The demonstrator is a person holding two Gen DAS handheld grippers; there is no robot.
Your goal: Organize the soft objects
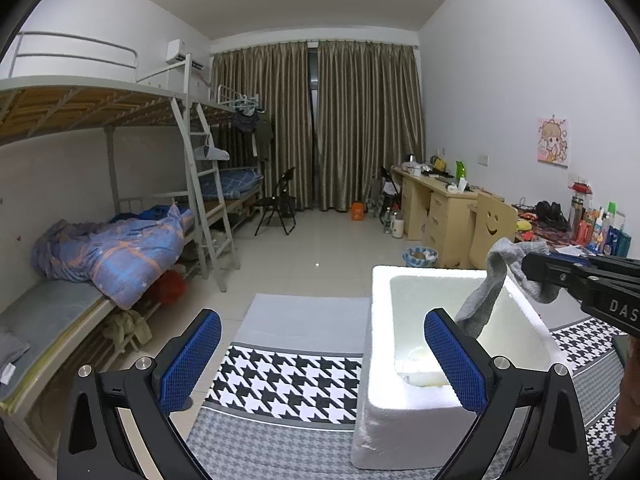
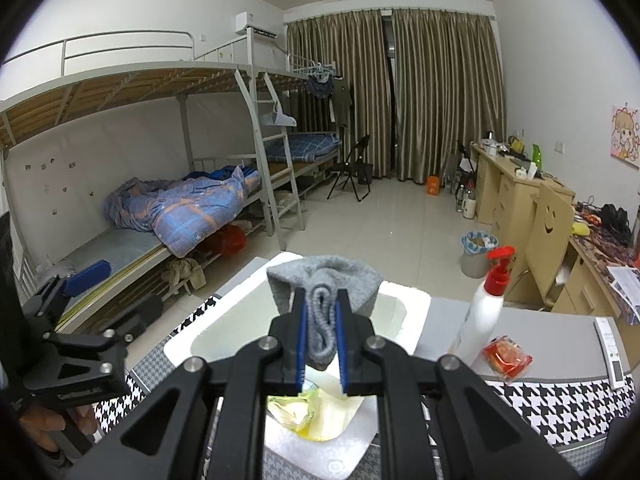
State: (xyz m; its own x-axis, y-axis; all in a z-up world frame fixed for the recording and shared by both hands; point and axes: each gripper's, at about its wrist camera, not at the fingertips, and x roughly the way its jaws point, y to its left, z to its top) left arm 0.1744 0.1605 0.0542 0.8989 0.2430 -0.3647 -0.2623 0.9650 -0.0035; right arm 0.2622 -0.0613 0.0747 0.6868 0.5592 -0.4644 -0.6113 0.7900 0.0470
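A grey sock (image 2: 325,294) is pinched between the blue pads of my right gripper (image 2: 322,300), which is shut on it. From the left wrist view the same sock (image 1: 486,294) dangles over the open white foam box (image 1: 460,344), its toe hanging inside the box's far right corner, with my right gripper (image 1: 534,272) reaching in from the right. My left gripper (image 1: 322,354) stands open and bare, its left finger over the mat and its right finger in front of the box. A yellow soft thing (image 2: 304,410) lies in the box (image 2: 224,320) beneath my right gripper.
The box rests on a black-and-white houndstooth mat (image 1: 288,380). A white pump bottle with a red top (image 2: 486,304), a red packet (image 2: 507,358) and a remote (image 2: 611,354) sit right of the box. A bunk bed (image 1: 100,248) lines the left wall, desks (image 1: 444,208) the right.
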